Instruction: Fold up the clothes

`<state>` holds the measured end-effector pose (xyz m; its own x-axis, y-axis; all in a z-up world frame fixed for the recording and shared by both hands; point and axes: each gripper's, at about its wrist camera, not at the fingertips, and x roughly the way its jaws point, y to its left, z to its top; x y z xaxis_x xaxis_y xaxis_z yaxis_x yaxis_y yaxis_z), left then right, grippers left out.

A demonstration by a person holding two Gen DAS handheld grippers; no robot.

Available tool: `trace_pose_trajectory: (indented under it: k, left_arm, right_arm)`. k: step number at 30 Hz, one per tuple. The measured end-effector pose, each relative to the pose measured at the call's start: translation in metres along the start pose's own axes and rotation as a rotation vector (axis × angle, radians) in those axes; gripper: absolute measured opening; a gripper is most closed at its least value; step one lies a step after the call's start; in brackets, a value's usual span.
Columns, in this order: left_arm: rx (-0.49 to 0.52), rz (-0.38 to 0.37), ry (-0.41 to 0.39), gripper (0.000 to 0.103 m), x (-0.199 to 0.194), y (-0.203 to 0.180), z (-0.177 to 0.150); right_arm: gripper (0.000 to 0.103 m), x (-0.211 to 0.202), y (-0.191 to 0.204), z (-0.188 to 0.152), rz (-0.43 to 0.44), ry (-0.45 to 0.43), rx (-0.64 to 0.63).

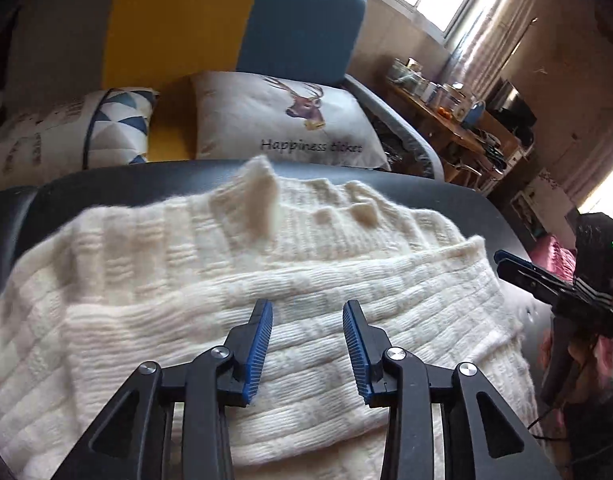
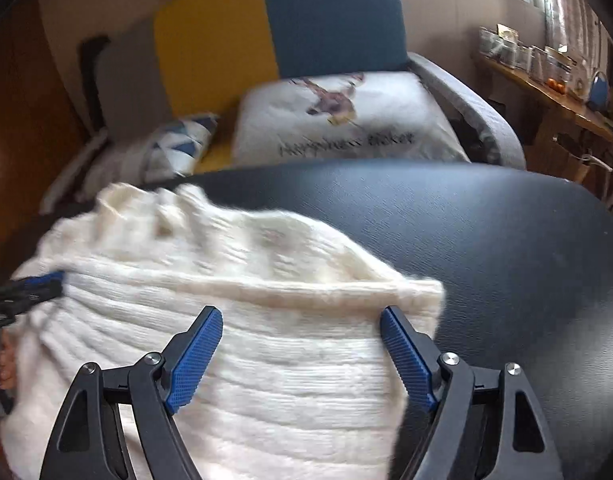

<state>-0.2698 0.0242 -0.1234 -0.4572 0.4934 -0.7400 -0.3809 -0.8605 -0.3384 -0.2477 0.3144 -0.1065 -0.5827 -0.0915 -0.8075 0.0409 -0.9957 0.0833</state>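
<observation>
Left gripper pitched down over cream knit sweater, jaws part-spread, empty. Right gripper likewise, jaws wide, empty. Bare black worktop toward two o'clock.

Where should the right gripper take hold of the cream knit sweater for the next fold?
Probably the near-right corner of the sweater, where the thick folded hem ends at the bare dark tabletop. Come from that right side: the edge is raised and free there, and the right gripper stands open just short of it.
</observation>
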Motion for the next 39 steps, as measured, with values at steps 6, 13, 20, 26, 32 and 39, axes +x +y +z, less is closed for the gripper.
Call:
trace_pose_trajectory:
  k: [6, 13, 20, 26, 32, 39]
  left_arm:
    - [-0.057, -0.011, -0.048, 0.037, -0.005, 0.019, -0.018]
    - [-0.200, -0.049, -0.066, 0.038, -0.027, 0.028, -0.015]
    - [-0.288, -0.038, -0.165, 0.055, -0.108, 0.028, -0.069]
    - [-0.480, -0.005, -0.250, 0.056, -0.192, 0.066, -0.155]
    - [-0.504, 0.012, -0.194, 0.057, -0.230, 0.081, -0.219]
    - [-0.469, -0.055, -0.165, 0.057, -0.216, 0.076, -0.218]
  right_arm:
    - [0.085, 0.006, 0.002, -0.006, -0.061, -0.015, -0.035]
    - [0.084, -0.021, 0.013, -0.007, -0.048, -0.004, -0.027]
    - [0.085, -0.094, 0.063, -0.057, 0.124, -0.052, -0.048]
    - [0.085, -0.113, 0.113, -0.129, 0.317, -0.007, -0.026]
    - [0.085, -0.121, 0.160, -0.173, 0.374, 0.022, -0.066]
    - [0.085, -0.144, 0.206, -0.194, 0.260, 0.042, -0.320]
